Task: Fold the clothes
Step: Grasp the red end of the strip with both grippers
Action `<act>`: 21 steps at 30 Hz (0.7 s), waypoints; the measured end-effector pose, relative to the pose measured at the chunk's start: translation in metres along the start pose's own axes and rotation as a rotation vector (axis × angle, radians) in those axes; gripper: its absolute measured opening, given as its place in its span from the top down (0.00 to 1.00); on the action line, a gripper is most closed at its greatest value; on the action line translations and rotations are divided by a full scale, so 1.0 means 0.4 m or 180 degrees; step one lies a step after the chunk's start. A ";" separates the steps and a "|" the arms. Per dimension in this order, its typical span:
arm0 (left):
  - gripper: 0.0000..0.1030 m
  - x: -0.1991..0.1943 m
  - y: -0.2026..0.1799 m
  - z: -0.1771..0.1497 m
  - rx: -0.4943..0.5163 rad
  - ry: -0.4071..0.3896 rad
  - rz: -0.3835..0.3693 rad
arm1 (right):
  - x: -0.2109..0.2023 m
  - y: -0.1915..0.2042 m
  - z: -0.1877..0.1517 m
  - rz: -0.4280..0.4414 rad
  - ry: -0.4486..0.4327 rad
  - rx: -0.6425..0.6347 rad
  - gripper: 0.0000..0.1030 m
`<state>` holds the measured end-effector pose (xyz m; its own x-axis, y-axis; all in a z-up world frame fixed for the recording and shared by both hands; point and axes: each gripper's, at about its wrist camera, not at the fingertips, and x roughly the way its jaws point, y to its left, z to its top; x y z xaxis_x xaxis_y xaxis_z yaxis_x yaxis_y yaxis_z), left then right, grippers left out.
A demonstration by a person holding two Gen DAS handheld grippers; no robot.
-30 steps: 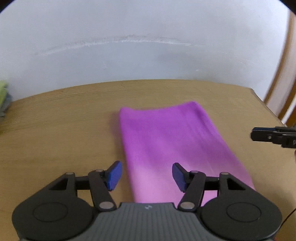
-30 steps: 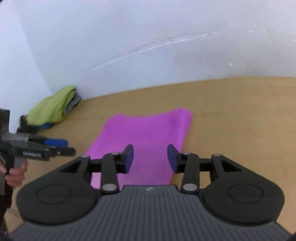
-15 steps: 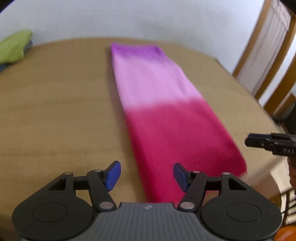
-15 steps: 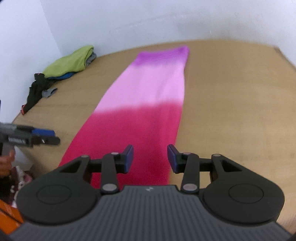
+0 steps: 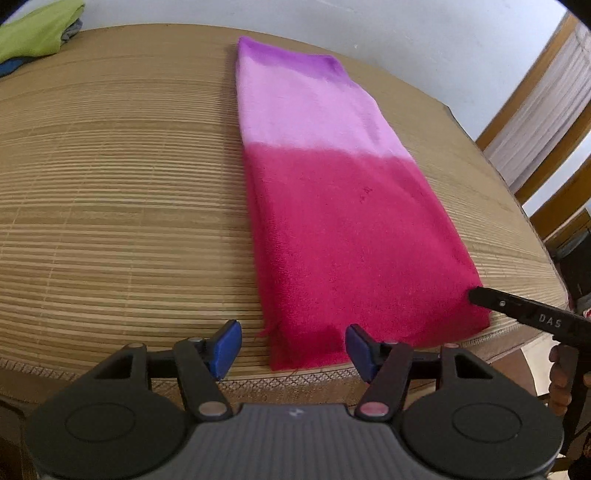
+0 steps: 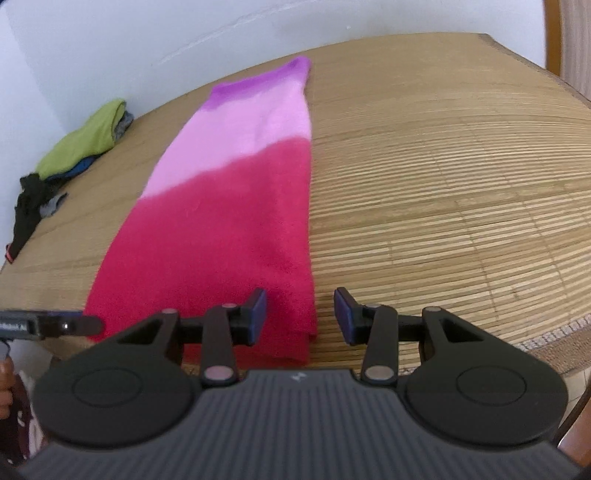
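Observation:
A long folded cloth (image 5: 343, 229) (image 6: 229, 221), deep pink near me, pale pink further on and purple at the far end, lies flat along the bamboo-mat table (image 5: 110, 192). My left gripper (image 5: 293, 347) hovers open at the cloth's near left corner, pads apart, the cloth's edge between them but not pinched. My right gripper (image 6: 299, 319) hovers open over the near right corner, nothing gripped. Each gripper also shows in the other's view: the right one's fingers (image 5: 517, 310) reach the cloth's right corner, the left one's fingers (image 6: 55, 323) its left corner.
A pile of folded clothes, lime green on top (image 6: 85, 144) (image 5: 33, 33), sits at the far left by the white wall, with a dark garment (image 6: 29, 206) beside it. Wooden chair backs (image 5: 535, 122) stand at the right. The table's near edge (image 5: 295, 384) lies just under my grippers.
Both grippers have drawn back from the cloth's purple far end to its pink near end and sunk towards the table edge. Their openings look unchanged.

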<state>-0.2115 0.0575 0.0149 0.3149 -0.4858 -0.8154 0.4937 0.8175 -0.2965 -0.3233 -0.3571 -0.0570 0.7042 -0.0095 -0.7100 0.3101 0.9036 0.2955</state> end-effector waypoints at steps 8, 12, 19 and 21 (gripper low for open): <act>0.58 0.031 -0.067 0.004 0.0230 0.0028 0.0133 | 0.024 0.044 -0.022 0.0102 0.0025 -0.0278 0.47; 0.91 0.038 -0.077 0.013 0.0048 0.0097 0.0239 | 0.025 0.037 -0.026 0.0246 0.0049 -0.0269 0.78; 0.92 -0.021 -0.031 0.041 -0.0573 0.0149 -0.0160 | -0.041 -0.011 0.032 0.0819 0.0046 0.0083 0.89; 0.91 -0.048 -0.025 0.065 -0.0711 0.0054 -0.0209 | -0.064 -0.024 0.069 0.0980 -0.0001 0.0167 0.89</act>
<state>-0.2013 0.0504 0.0465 0.2733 -0.5366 -0.7984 0.3204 0.8334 -0.4504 -0.3267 -0.3774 -0.0242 0.7703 0.2611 -0.5818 0.1147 0.8407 0.5292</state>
